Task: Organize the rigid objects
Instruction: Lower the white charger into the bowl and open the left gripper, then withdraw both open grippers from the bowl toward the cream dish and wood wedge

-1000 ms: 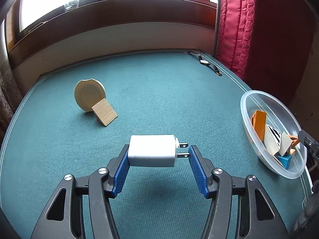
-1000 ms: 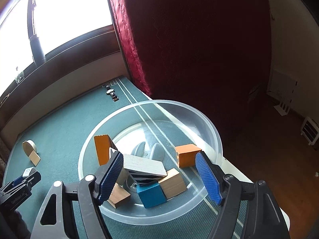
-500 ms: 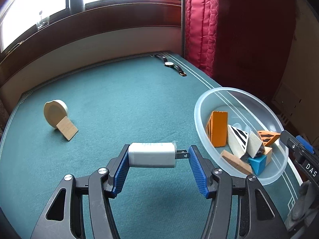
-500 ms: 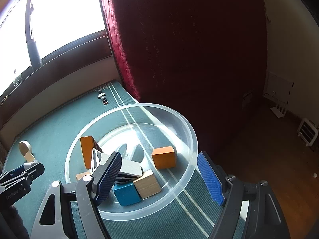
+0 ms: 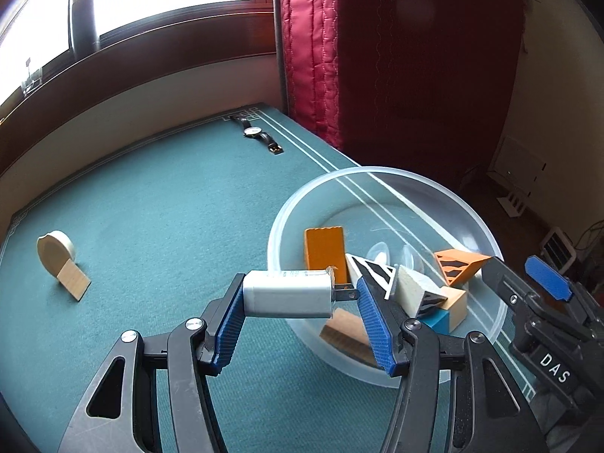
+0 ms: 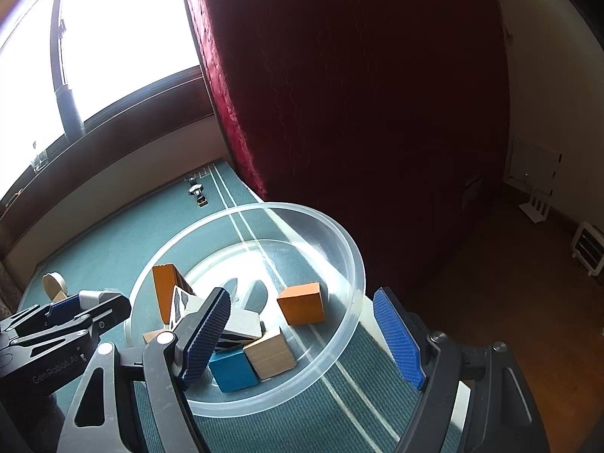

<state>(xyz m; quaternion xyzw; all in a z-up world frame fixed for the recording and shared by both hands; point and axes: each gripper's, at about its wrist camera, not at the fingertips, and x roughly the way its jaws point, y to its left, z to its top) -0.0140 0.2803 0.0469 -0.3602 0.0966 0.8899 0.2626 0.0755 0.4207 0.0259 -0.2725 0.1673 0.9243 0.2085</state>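
White charger (image 5: 288, 293) (prongs pointing right) lies crosswise, pinched by left gripper (image 5: 300, 315); right gripper (image 6: 302, 336) spread

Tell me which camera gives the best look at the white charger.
The left wrist view. There the white charger fills the centre, clamped lengthwise in the left claw, prongs against the right pad, beside the clear bowl. The right wrist view shows only a sliver of it behind that claw's fingers.

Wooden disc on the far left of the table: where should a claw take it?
Grip the wooden disc across its two flat faces, coming down from above. It stands on edge, leaning on the wooden wedge, so the upper rim is free.
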